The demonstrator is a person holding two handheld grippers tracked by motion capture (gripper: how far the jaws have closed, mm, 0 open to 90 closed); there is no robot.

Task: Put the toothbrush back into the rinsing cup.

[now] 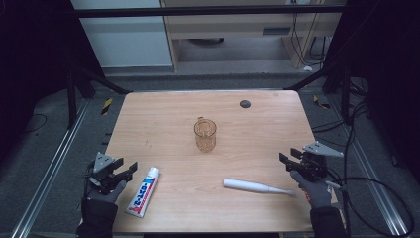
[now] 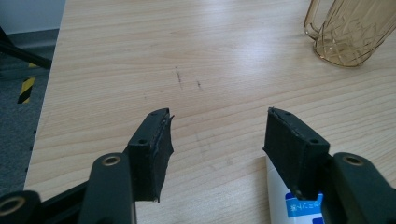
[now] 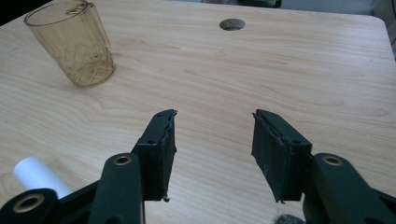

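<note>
- Toothpaste tube (image 1: 143, 191) lies flat on the bench (image 1: 208, 114) near its front left corner, white with a blue and red label, its long axis running from the front edge up and slightly to the right in the high view.
- Our left gripper (image 1: 122, 173) sits just to the left of that tube; we cannot tell whether it rests on the bench or hovers over it. In the left gripper view a white and blue end of the tube (image 2: 299, 203) shows under the right-hand jaw.
- We see the left gripper's (image 2: 218, 135) jaws standing well apart, with bare wood between them and nothing gripped.
- A white toothbrush (image 1: 257, 187) lies on its side near the front right of the bench, thick handle to the left and thin tip to the right, well apart from the tube.
- Our right gripper (image 1: 288, 161) is held at the right edge of the bench, just beyond the toothbrush's thin end, jaws pointing inward across the wood.
- In the right gripper view we see the right gripper (image 3: 214, 135) released, jaws spread with nothing between them; the blunt white end of the toothbrush (image 3: 39, 175) shows at the lower left.
- An amber see-through cup (image 1: 205, 135) with a handle stands upright at the bench's middle, apart from both grippers.
- A small dark round hole (image 1: 244, 103) sits in the bench farther back, to the right of the cup.
</note>
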